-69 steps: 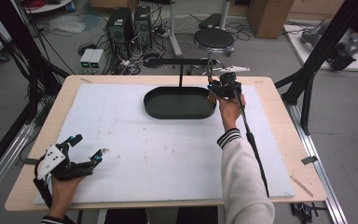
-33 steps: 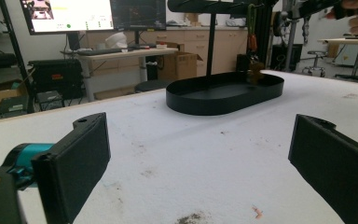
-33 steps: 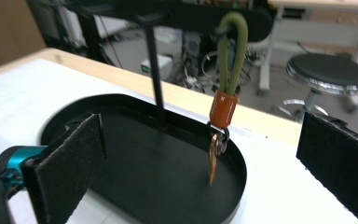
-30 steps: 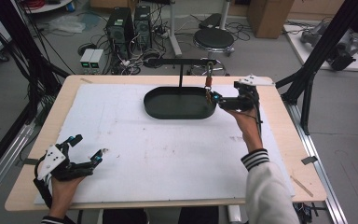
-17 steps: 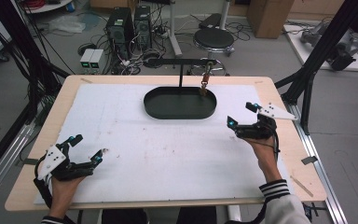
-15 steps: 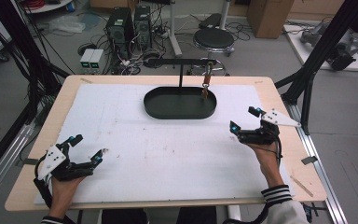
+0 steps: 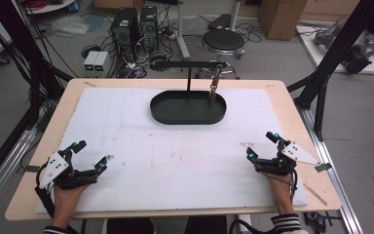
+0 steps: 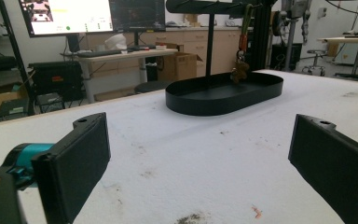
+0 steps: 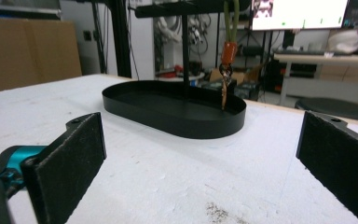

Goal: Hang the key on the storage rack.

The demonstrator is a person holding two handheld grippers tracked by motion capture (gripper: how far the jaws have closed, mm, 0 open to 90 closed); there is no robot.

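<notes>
The small charm [image 7: 214, 87] is now left hanging from the stand's bar [image 7: 190, 64], over the black tray [image 7: 187, 108] by the table's far edge. The right gripper [image 7: 263, 147] has been pulled back to the near right corner, jaws spread wide and empty; the left gripper [image 7: 90, 158] rests at the near left corner, spread too. The hanging looks done

A grey concrete floor [image 7: 365, 126] surrounds the wooden table [image 7: 292, 105], strewn with tangled cables [image 7: 141, 61]. Two black computer towers [image 7: 135, 24] and a round black stool [image 7: 223, 40] stand beyond the table's far edge. Cardboard boxes [image 7: 277, 14] sit past the far right corner. A lit monitor [image 8: 67, 16] glows above a desk [image 8: 121, 55]; black frame posts [image 7: 336, 53] flank the table.
</notes>
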